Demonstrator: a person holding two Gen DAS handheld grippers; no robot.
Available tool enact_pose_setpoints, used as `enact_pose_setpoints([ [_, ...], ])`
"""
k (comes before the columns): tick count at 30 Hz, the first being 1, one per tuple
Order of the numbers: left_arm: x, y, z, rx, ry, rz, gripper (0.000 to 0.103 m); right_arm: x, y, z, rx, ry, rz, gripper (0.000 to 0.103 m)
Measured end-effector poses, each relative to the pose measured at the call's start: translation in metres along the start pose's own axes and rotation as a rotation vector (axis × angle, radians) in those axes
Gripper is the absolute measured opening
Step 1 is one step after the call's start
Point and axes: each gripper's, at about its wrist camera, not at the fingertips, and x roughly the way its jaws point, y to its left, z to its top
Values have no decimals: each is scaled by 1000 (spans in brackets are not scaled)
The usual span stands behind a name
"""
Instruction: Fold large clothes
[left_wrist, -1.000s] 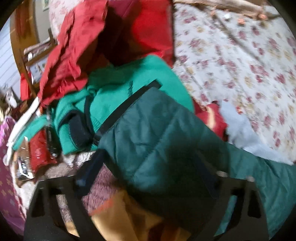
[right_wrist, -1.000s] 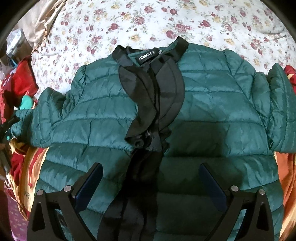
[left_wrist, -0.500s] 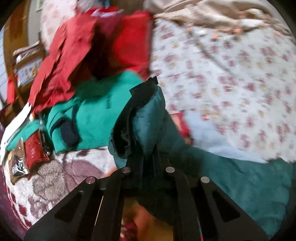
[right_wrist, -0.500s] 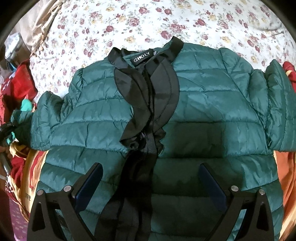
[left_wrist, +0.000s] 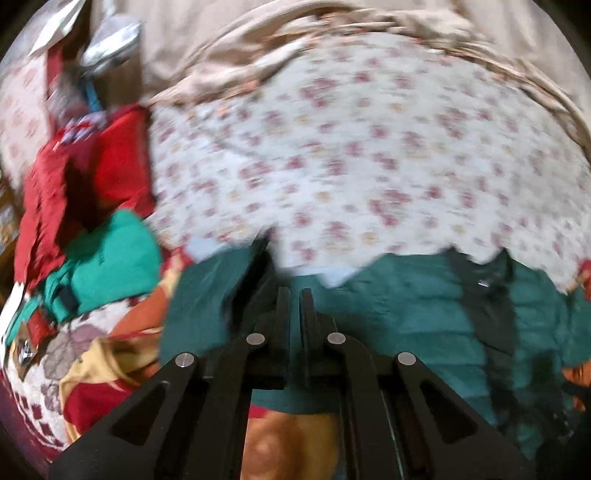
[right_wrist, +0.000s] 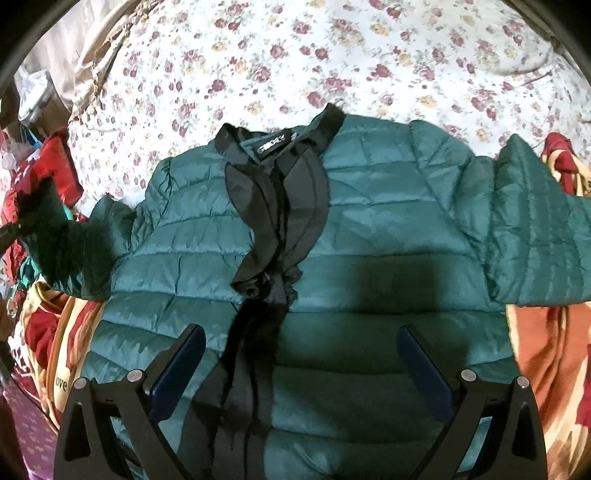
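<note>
While splayed over the green jacket (right_wrist: 388, 229), right gripper (right_wrist: 301, 363) wide, left gripper (left_wrist: 294, 295) pinching its sleeve (left_wrist: 207, 291), red clothes (left_wrist: 85, 177) alongside.

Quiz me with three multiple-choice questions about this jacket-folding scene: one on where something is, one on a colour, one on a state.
1. Where does the brand label sit on the jacket?
A. on a cuff
B. inside the collar
C. at the hem

2. What colour is the jacket's quilted shell?
A. dark teal green
B. mustard yellow
C. pale pink

3. How do the right gripper fingers stand?
A. clamped on the collar
C. wide apart above the jacket
B. shut on a red garment

Answers:
1 B: the label lies in the black collar near the floral bedsheet.
2 A: teal green shows in both views.
3 C: the fingers stand spread, with nothing between them; the left gripper is the one nearly closed, on the jacket's sleeve.
</note>
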Motion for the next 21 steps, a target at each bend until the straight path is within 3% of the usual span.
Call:
enact_pose_setpoints([
  [7, -12, -76, -5, 90, 7, -91, 4, -13, -26, -5, 55, -15, 7, 102],
  [12, 1, -73, -15, 54, 42, -84, 6, -16, -34, -7, 69, -22, 26, 102],
  [14, 10, -55, -20, 26, 65, -119, 22, -15, -36, -8, 76, -23, 38, 102],
  [16, 13, -31, -24, -22, 71, -140, 61, -13, -37, -9, 89, -21, 51, 102],
  [19, 8, 11, -34, -113, 12, -144, 83, -6, -39, -11, 110, -10, 72, 102],
  [21, 9, 33, -40, -131, -3, -123, 87, -1, -37, -12, 113, -1, 77, 102],
])
